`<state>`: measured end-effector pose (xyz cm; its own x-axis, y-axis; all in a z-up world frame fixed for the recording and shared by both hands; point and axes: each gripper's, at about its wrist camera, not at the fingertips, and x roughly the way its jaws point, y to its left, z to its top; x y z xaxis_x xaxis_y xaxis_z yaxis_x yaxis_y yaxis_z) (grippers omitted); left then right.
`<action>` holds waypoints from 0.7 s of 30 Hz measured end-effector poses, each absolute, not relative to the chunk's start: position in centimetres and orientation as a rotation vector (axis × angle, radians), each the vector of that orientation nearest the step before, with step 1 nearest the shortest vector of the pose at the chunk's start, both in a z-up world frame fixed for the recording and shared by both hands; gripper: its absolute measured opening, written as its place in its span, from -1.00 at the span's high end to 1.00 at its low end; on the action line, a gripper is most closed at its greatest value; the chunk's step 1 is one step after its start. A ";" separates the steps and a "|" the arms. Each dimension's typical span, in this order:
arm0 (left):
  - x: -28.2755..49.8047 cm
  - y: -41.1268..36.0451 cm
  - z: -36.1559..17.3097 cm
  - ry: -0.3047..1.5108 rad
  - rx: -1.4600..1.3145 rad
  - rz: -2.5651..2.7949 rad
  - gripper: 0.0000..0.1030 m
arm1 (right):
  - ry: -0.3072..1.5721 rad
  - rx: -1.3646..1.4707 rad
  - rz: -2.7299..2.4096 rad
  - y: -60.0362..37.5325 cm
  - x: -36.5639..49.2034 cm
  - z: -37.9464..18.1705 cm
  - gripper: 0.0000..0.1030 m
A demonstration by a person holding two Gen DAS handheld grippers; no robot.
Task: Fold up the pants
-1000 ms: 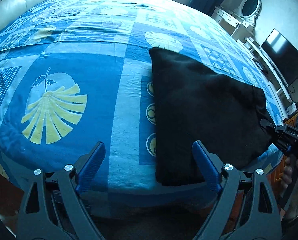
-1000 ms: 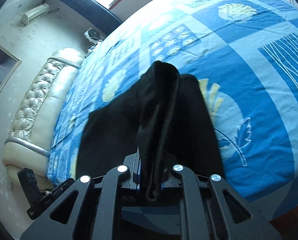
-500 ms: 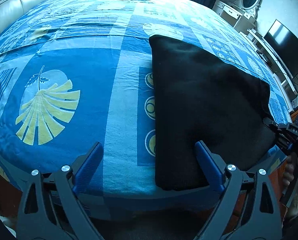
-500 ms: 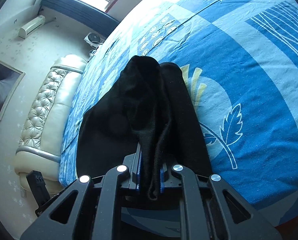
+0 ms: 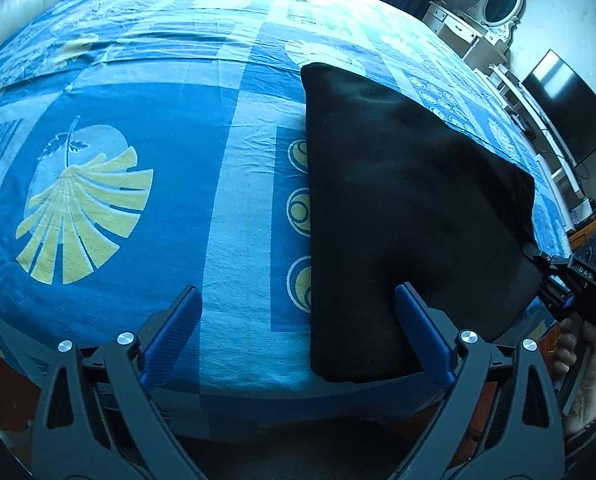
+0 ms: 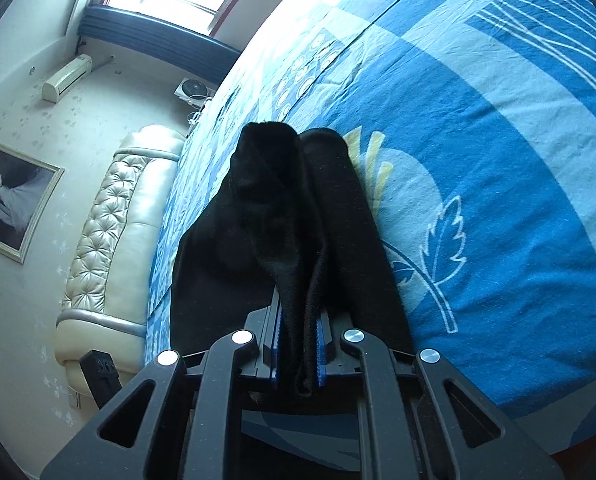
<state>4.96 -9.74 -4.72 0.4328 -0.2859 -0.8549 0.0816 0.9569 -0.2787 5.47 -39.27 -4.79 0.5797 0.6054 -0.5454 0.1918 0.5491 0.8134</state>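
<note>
The right tongs (image 6: 298,356) pinched a bunched edge of the black pants (image 5: 398,200) on the bed (image 5: 238,200); the left tongs (image 5: 298,320) gaped wide, holding nothing

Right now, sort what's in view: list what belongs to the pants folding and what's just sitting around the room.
Part of the job:
- black pants
- bed they lie on
- right gripper, shut on a bunch of the pants
- left gripper, open at the near end of the pants

Just around:
- television
- dresser mirror
- framed picture
- air conditioner
</note>
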 end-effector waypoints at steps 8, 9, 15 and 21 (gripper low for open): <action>4.8 -6.7 -4.8 1.101 -0.325 -0.295 -0.87 | 0.948 0.975 0.203 -41.3 3.5 -4.6 0.82; 4.6 -6.2 -4.5 1.087 -0.329 -0.296 -0.87 | 0.953 0.974 0.182 -41.7 3.3 -4.6 0.83; 4.4 -3.6 -4.2 1.065 -0.444 -0.394 -0.87 | 0.912 1.087 0.138 -44.9 0.6 -4.0 -0.09; 5.1 -5.3 -5.6 1.116 -0.493 -0.496 -0.87 | 0.906 1.110 0.220 -43.9 1.0 -4.1 -0.31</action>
<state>5.11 -5.30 -5.63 0.3558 -0.6019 -0.7149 0.1269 0.7890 -0.6011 0.97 -43.92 -4.11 0.6367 0.5709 -0.5183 0.2702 0.4643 0.8434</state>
